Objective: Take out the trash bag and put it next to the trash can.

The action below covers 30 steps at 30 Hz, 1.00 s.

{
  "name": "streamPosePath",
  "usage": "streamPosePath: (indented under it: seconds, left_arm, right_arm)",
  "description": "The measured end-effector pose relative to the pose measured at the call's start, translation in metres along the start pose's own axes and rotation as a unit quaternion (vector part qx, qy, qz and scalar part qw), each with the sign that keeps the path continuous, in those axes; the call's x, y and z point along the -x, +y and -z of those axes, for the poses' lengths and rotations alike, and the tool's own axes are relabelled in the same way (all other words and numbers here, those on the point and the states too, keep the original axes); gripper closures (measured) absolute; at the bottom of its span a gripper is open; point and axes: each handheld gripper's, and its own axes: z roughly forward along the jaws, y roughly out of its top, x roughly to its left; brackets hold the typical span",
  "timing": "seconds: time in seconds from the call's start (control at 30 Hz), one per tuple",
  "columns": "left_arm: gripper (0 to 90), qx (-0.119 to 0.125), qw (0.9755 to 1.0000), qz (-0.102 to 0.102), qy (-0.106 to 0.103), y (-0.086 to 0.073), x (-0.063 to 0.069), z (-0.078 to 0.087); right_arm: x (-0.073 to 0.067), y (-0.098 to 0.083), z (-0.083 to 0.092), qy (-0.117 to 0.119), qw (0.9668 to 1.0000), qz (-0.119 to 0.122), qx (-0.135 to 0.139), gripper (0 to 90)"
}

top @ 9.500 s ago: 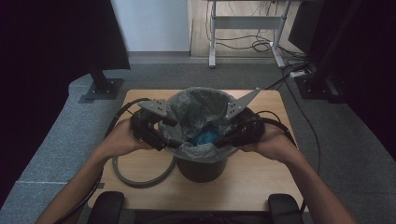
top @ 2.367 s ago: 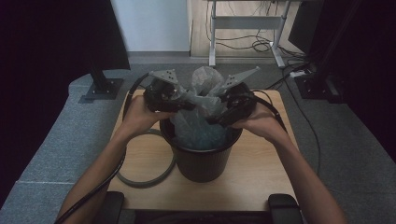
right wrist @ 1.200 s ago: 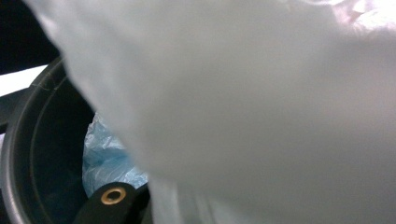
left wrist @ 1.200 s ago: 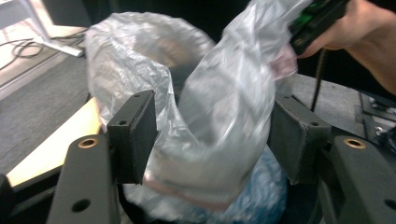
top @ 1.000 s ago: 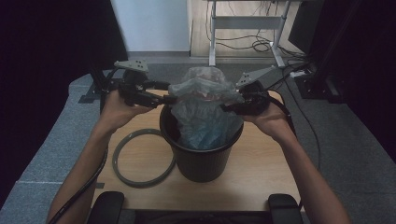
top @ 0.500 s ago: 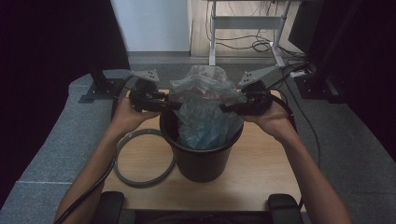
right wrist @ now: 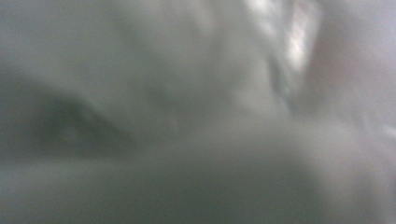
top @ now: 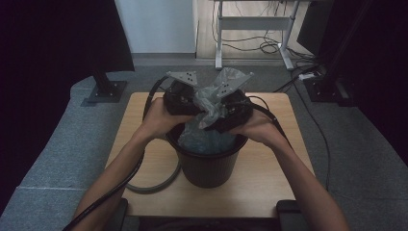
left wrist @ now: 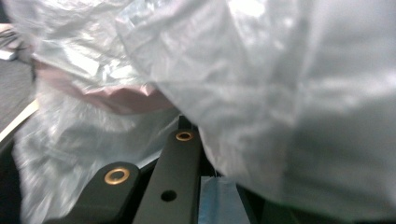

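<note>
Claws meet over the bin, gathering the bag's top.
Left claw has just been closing and now looks pressed together on the bag; right claw has just been opening, and whether it pinches plastic I cannot tell. Since a second ago both hands have drawn inward, bunching the bag's mouth above the bin, so tying or lifting likely comes next. One bag, one bin, one ring on the surface.

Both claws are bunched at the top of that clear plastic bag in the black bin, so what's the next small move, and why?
Probably lift the gathered neck of the clear plastic bag straight up. Both the left claw and right claw meet there above the black ribbed bin, and the bag's body still sits inside it.
</note>
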Motion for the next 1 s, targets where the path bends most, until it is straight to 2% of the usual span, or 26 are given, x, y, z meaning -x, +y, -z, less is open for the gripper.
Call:
streamPosePath:
  seconds: [0.07, 0.13, 0.17, 0.2, 0.23, 0.3, 0.47, 0.63, 0.73, 0.83, 0.87, 0.9, 0.97, 1.0]
  left_arm:
    - [87.4, -0.002, 1.0, 0.004, -0.002, 0.001, 0.0, -0.002]
    - [82.2, 0.016, 0.9996, 0.021, -0.012, -0.001, -0.002, -0.001]
    - [80.2, 0.026, 0.9993, 0.026, -0.01, -0.002, -0.004, 0.002]
    - [57.0, 0.041, 0.998, 0.039, 0.027, -0.004, -0.005, 0.009]
    - [48.2, 0.044, 0.9979, 0.042, 0.02, -0.006, -0.008, 0.013]
    - [49.2, 0.049, 0.9976, 0.047, 0.017, -0.008, -0.01, 0.018]
    - [38.1, 0.038, 0.9969, 0.05, 0.047, -0.02, -0.013, 0.034]
    - [30.8, 0.023, 0.9978, 0.06, 0.016, -0.041, -0.018, 0.037]
    - [30.4, -0.006, 0.9989, 0.046, 0.002, -0.049, -0.014, 0.028]
    - [33.8, -0.041, 0.9988, 0.027, -0.003, -0.05, -0.009, 0.015]
    - [44.8, -0.057, 0.9982, 0.02, 0.003, -0.049, -0.008, 0.011]
    - [44.8, -0.075, 0.9971, 0.011, 0.011, -0.048, -0.006, 0.007]
    - [66.1, -0.106, 0.9935, -0.002, 0.042, -0.046, -0.002, 0.001]
    - [74.6, -0.111, 0.9921, -0.003, 0.059, -0.044, -0.002, 0.0]
  right_arm:
    - [0.0, 0.001, -0.001, -0.001, 1.0, 0.005, -0.002, 57.5]
    - [0.0, 0.0, 0.001, -0.013, 0.9999, 0.01, -0.004, 68.2]
    - [0.0, -0.001, 0.003, -0.021, 0.9998, 0.007, 0.0, 71.0]
    - [0.003, -0.003, 0.006, -0.029, 0.9996, -0.002, -0.002, 82.2]
    - [0.005, -0.005, 0.008, -0.024, 0.9996, -0.01, 0.01, 83.5]
    - [0.006, -0.006, 0.01, -0.023, 0.9995, -0.015, 0.013, 84.0]
    - [0.009, -0.008, 0.02, -0.03, 0.9993, -0.015, 0.017, 84.2]
    - [0.012, -0.008, 0.037, -0.039, 0.9985, -0.022, 0.032, 83.7]
    - [0.014, -0.009, 0.044, -0.043, 0.9979, -0.03, 0.039, 83.5]
    - [0.014, -0.009, 0.046, -0.041, 0.9976, -0.033, 0.046, 83.2]
    - [0.013, -0.009, 0.044, -0.037, 0.9978, -0.031, 0.045, 82.9]
    - [0.013, -0.009, 0.044, -0.037, 0.9978, -0.031, 0.045, 82.9]
    - [0.012, -0.009, 0.042, -0.029, 0.9982, -0.03, 0.043, 82.9]
    - [0.011, -0.009, 0.042, -0.026, 0.9983, -0.03, 0.043, 82.9]
